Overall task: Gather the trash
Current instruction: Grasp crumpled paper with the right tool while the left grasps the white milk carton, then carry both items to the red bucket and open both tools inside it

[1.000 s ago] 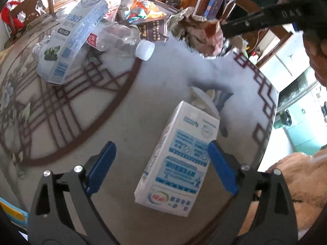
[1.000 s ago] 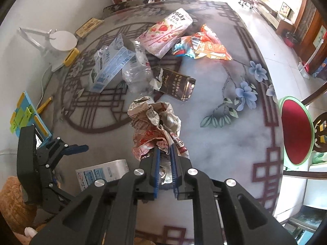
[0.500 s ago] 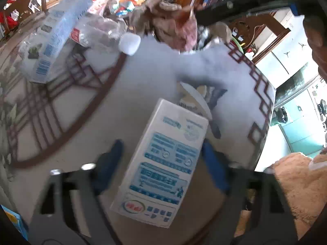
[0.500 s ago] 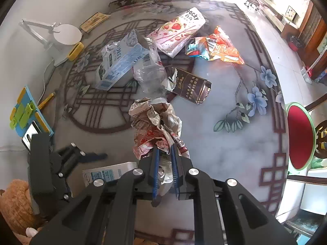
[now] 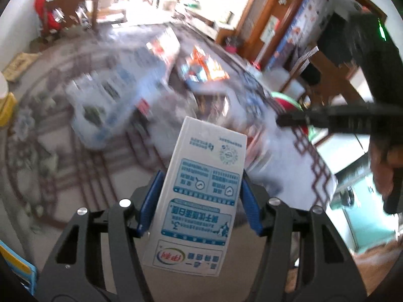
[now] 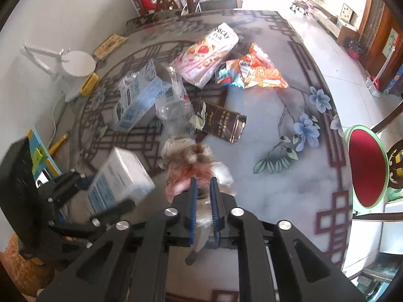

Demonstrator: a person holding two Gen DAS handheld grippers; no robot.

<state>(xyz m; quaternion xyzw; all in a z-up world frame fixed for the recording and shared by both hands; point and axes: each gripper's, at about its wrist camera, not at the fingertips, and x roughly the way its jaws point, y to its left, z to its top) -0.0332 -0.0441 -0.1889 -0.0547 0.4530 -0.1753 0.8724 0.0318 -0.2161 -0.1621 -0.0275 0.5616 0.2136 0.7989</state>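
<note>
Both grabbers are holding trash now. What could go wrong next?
1. The left gripper pinches the milk carton only by its side walls, having just closed on it; the carton might squash or slip out.
2. The right gripper holds the crumpled wrapper by one loose end, so it may tear or drop.
3. The two grippers are close together, so they might bump, or knock the plastic bottle beyond.

We see the milk carton [image 5: 201, 201] between the left gripper's [image 5: 199, 203] pads, above the table [image 6: 277, 181]. Left of it lies a bigger carton [image 6: 136, 100]; the bottle [image 6: 176, 105] sits beside that.
</note>
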